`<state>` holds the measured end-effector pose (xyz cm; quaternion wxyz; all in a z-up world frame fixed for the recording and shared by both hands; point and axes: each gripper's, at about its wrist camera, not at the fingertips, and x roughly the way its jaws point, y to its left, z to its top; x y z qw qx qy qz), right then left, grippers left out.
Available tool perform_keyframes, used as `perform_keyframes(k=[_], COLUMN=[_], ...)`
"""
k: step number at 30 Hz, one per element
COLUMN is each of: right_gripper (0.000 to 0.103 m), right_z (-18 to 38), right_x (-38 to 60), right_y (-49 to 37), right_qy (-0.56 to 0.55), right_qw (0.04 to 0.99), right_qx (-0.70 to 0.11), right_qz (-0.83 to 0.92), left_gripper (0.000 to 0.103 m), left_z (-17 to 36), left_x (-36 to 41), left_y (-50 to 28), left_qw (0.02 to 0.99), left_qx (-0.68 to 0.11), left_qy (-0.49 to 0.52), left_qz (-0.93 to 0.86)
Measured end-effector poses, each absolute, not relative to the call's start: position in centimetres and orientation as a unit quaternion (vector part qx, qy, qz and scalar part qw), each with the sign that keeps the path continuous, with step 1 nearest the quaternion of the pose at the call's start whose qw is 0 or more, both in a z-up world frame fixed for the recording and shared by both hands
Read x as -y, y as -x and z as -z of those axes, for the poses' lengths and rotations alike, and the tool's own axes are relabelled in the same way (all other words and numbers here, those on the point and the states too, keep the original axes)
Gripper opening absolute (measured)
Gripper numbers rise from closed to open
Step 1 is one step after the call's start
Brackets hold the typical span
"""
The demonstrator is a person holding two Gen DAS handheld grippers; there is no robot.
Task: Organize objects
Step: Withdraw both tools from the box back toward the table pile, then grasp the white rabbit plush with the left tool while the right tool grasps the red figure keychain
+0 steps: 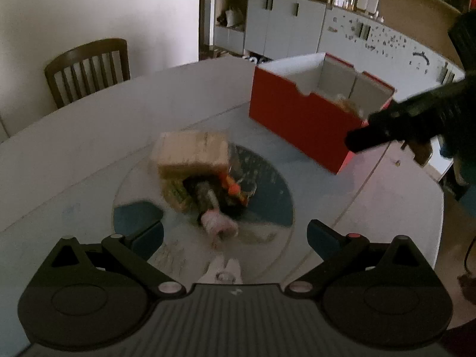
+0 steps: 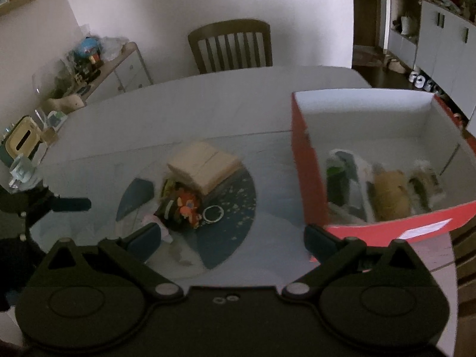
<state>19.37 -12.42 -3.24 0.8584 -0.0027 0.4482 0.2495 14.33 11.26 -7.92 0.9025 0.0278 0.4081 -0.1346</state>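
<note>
Left gripper (image 1: 235, 236) above pink toy (image 1: 218, 223)

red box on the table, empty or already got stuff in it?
Not empty. The right wrist view looks into the open-topped red box: several items lie along its near wall; the far part of its floor is bare. They are too blurred to identify.

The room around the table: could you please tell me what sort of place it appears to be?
Most likely a home dining room: a round white table with a glass turntable, a slatted wooden chair against the wall, and grey storage cabinets with cluttered shelves behind.
</note>
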Motion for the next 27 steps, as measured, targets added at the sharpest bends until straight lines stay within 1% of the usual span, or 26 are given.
perform_keyframes(k=[7,17,20,23,27], right_gripper=[0.102,0.099,0.094,0.092,0.085], right_z=[4.6,7.0,7.7,8.3,9.0], right_x=[9.0,4.9,4.2,3.5,2.5], right_y=[-20.7,-23.6,-24.7,-25.5,-26.2], right_qy=[0.01,0.01,-0.005,-0.021,-0.027], right_qw=[0.857,0.845,0.839,0.83,0.819], right_qx=[-0.457,-0.493,-0.51,-0.526,-0.543], right_qz=[-0.238,-0.209,-0.19,-0.185,-0.18], left_gripper=[0.103,0.103,0.103,0.103,0.103], left_z=[10.6,13.3,13.6,13.8,14.2], left_x=[-11.7,-12.7,-12.8,-12.9,-12.8], left_y=[-13.4,-13.5,-13.7,-13.7,-13.7], left_qw=[0.897,0.885,0.884,0.883,0.882], left_qx=[-0.423,-0.45,-0.455,-0.456,-0.458], left_qy=[-0.04,-0.023,-0.019,-0.016,-0.014], left_qz=[0.127,0.112,0.108,0.108,0.106])
